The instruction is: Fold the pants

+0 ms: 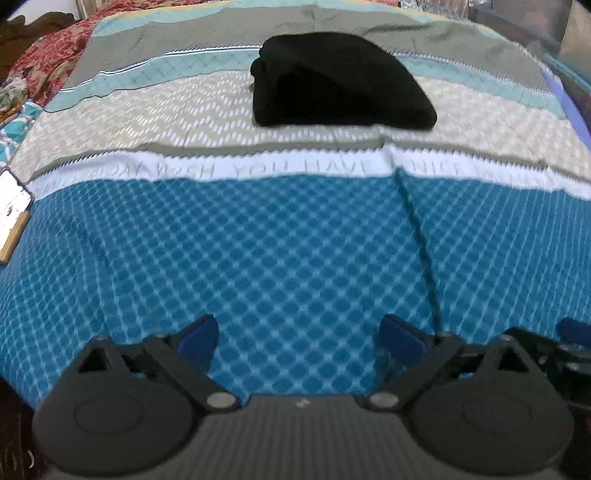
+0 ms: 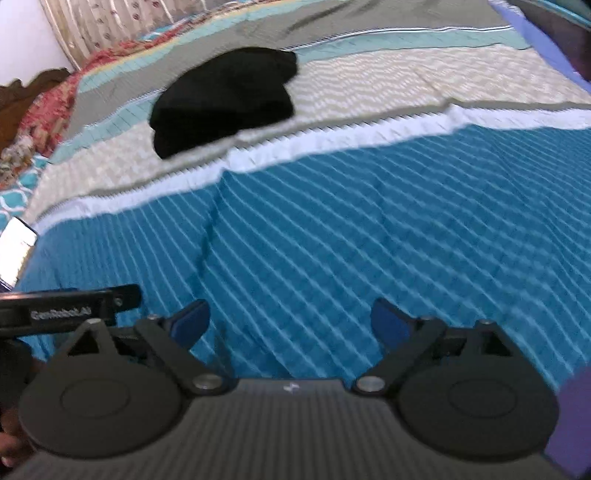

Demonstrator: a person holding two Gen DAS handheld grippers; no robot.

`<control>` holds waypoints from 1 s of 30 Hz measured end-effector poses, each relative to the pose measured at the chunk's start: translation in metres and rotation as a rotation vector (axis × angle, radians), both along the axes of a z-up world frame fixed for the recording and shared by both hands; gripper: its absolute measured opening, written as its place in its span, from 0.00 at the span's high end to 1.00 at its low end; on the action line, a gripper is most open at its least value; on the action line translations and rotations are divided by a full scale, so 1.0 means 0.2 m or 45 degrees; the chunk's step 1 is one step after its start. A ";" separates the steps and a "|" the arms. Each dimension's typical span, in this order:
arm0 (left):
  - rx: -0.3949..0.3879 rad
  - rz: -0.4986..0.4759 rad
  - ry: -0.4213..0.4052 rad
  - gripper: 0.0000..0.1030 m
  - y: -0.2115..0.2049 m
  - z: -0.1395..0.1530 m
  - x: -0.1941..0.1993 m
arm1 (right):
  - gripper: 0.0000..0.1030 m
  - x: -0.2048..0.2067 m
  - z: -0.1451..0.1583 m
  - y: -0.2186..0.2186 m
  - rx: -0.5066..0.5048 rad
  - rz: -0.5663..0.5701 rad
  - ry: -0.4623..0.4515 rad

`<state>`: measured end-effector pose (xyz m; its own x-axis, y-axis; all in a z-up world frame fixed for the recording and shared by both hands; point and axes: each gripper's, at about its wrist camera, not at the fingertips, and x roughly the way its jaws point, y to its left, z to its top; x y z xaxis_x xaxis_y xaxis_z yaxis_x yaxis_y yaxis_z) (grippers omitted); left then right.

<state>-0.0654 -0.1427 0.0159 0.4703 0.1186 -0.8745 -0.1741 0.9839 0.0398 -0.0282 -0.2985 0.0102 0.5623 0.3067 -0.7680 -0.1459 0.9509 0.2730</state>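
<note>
- We cannot make out any fold lines, seams or layers in the black pants; they read as one dark mass in both views.
- Nearer us than the pants, the lettering on the white band of the bedspread is smeared and only partly legible.
- In the right wrist view, motion blur turns the blue bedspread pattern below the pants into streaks.
- Far left of the pants, a phone is cut by the picture's edge; its lit screen is washed out.
- Right of the pants, a dark object at the corner is too blurred to identify.
- The left hand-held gripper shows only as a black bar, cropped at the left edge.
</note>
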 end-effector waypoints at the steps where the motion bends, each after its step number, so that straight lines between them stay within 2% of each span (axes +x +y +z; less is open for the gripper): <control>1: 0.013 0.002 0.008 0.02 -0.01 -0.01 -0.01 | 0.06 -0.01 0.00 -0.01 0.002 -0.005 0.002; 5: 0.046 0.006 0.016 0.00 -0.02 -0.02 -0.06 | 0.00 -0.04 -0.01 -0.03 0.047 -0.020 0.021; 13: 0.050 0.022 0.061 0.00 -0.03 -0.03 -0.09 | 0.00 -0.05 -0.06 -0.04 0.092 -0.061 0.099; 20: 0.074 0.012 0.085 0.00 -0.04 -0.05 -0.05 | 0.00 -0.04 -0.08 -0.03 0.086 -0.061 0.101; 30: 0.047 0.020 0.091 0.00 -0.02 -0.06 -0.04 | 0.00 0.01 -0.10 -0.02 0.051 -0.051 0.107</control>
<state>-0.0733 -0.1462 0.0042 0.4045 0.1580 -0.9008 -0.1848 0.9788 0.0887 -0.0264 -0.3020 -0.0106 0.5088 0.3167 -0.8005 -0.0832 0.9436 0.3204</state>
